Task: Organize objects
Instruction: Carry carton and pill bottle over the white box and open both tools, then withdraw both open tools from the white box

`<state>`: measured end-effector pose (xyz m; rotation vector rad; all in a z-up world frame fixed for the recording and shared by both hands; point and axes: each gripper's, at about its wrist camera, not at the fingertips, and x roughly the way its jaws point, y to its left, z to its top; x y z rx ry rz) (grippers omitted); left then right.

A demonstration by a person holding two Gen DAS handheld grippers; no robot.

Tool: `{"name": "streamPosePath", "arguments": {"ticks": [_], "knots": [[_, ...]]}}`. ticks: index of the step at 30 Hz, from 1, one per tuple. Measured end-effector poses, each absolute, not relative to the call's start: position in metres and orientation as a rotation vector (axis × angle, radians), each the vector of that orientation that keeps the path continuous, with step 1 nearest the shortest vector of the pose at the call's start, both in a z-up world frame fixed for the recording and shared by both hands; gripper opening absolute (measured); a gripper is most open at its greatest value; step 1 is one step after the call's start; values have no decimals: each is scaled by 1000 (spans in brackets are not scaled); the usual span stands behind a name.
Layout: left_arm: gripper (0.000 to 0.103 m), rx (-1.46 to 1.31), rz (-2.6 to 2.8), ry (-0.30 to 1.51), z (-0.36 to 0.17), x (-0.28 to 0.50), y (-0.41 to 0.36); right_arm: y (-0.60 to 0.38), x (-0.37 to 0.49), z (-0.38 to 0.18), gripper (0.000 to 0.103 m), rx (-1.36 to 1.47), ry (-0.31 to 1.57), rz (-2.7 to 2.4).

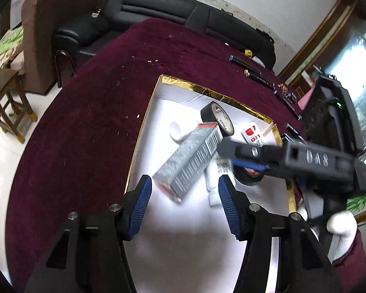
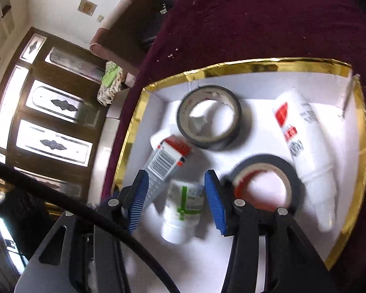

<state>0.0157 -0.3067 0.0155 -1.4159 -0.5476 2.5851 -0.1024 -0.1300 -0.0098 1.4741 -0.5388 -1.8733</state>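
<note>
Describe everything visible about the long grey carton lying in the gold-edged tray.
The grey carton is a slim rectangular box, apparently printed cardboard, with a barcode panel on one side and red on its end flaps. It lies tilted inside the white tray, its far end resting over a small white cap and beside the upright tape roll. A small white tube lies against its side. Neither gripper holds it.
</note>
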Motion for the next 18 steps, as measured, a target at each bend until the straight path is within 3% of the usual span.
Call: {"name": "streamPosePath", "arguments": {"ticks": [11,18], "knots": [[51,-1370,2567,-618,10,35,-300,-138,-107,6,48,1454,-501,-1892],[52,-1334,2609,-626,12,47,-295,-75,-66,47,51,1309,-569,-1933]]}}
